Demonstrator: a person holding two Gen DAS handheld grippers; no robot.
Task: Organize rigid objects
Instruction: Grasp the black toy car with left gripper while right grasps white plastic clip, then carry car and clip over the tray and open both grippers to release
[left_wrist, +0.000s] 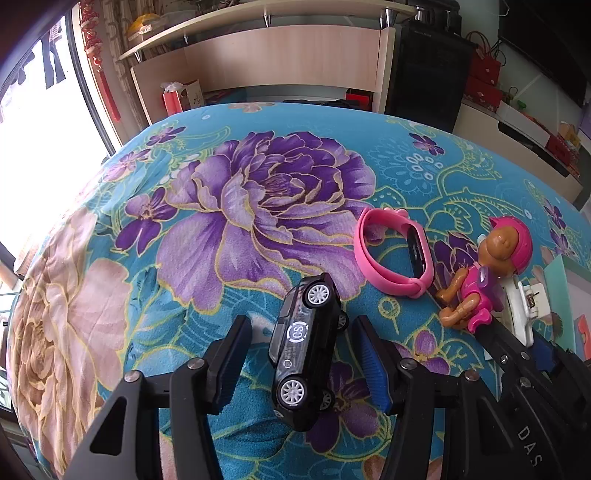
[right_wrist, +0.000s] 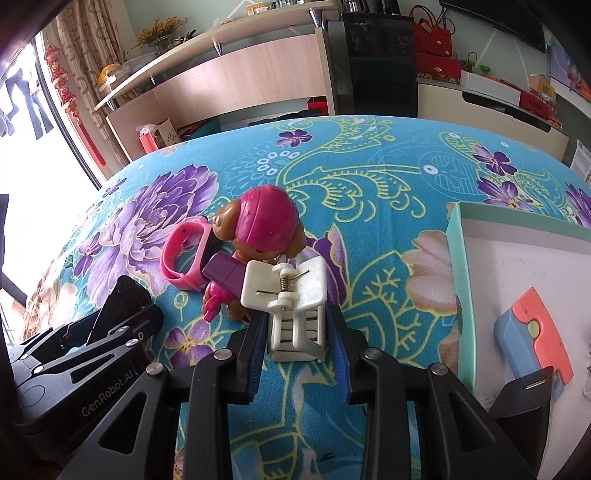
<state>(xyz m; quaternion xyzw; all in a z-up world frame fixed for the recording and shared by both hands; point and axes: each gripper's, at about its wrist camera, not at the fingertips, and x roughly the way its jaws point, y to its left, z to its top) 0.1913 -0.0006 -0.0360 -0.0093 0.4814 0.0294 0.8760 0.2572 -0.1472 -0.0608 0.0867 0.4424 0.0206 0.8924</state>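
Surface: floral blanket (left_wrist: 258, 206), turquoise with large purple and pale pink blooms.
Left part: black toy car (left_wrist: 304, 354), tipped on its side.
Middle: pink wristband (left_wrist: 391, 254); just beside it, dog figure (right_wrist: 258, 236) in a pink helmet.
Beside the figure: white hair clip (right_wrist: 291, 302).
Right edge: open box (right_wrist: 517, 280) with a mint-green rim.

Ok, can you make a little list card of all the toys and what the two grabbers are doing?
surface: flowery blue cloth
left gripper: open, black toy car on its side between the fingers
right gripper: closed on white clip
pink watch band: on the cloth beside the pup
pup figure, pink helmet: lying by the clip
tray: at right, holds an orange and blue piece
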